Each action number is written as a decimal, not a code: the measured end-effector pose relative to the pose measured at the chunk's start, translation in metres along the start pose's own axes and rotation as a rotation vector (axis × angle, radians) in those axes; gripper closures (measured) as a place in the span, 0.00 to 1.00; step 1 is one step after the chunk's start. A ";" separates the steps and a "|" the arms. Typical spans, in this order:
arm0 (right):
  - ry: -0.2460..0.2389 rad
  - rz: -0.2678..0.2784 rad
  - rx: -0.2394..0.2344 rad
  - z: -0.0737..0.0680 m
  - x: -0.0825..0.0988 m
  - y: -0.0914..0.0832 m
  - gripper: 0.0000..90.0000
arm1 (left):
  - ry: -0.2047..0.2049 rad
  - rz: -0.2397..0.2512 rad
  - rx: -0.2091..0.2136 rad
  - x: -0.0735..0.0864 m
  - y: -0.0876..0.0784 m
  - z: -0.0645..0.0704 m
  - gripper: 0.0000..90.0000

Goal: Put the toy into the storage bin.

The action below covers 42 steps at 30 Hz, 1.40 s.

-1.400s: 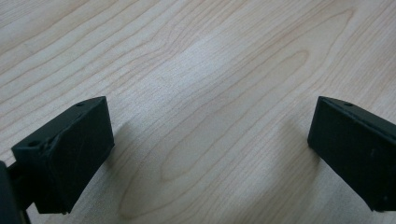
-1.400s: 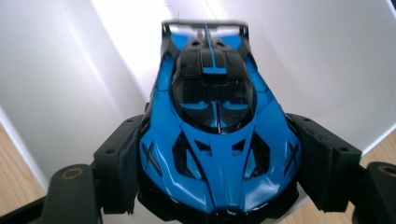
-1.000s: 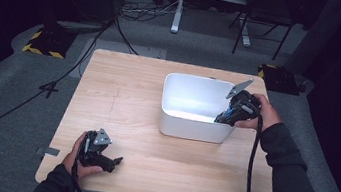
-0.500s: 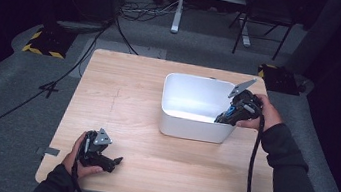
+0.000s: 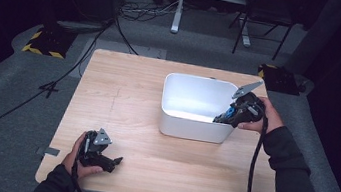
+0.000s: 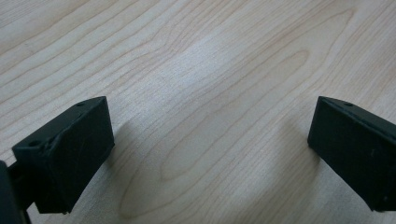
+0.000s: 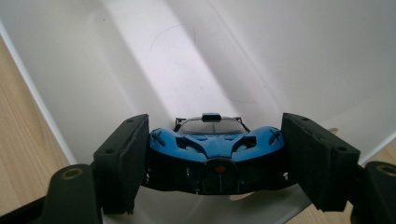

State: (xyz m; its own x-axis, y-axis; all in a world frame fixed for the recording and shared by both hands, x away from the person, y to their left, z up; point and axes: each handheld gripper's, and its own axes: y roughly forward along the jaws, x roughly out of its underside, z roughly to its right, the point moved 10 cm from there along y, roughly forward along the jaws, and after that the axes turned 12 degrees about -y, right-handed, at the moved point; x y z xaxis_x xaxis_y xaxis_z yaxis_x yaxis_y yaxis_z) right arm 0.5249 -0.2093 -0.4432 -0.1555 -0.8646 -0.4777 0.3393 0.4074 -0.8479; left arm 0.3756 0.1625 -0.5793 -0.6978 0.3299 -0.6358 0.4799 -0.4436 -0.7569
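White bin [image 5: 194, 127] walls ring the right gripper [image 7: 215, 163] clamping a blue toy car [image 7: 215, 140]; left gripper [image 6: 210, 149] gapes wide.

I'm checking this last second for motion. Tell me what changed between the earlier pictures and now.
Nothing visibly changed. The right claw stays shut on the blue toy car over the near right corner of the white bin. The left claw stays open, holding nothing, low over the wooden table near its front left corner.
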 end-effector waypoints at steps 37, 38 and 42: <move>0.088 0.246 0.200 0.005 -0.017 -0.027 0.26 | -0.001 0.000 -0.002 0.000 0.000 0.000 0.01; 0.096 0.260 0.223 0.005 -0.018 -0.028 0.26 | 0.000 0.000 -0.002 0.000 0.000 0.000 0.01; 0.103 0.292 0.237 0.004 -0.020 -0.031 0.28 | -0.001 0.000 -0.001 0.000 0.000 0.000 0.01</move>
State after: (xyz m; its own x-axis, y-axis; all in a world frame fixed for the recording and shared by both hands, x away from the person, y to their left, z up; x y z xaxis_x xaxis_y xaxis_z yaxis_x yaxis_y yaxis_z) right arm 0.5216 -0.2059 -0.4066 -0.1091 -0.6833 -0.7220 0.5864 0.5422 -0.6018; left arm 0.3756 0.1624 -0.5794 -0.6984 0.3293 -0.6354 0.4800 -0.4429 -0.7572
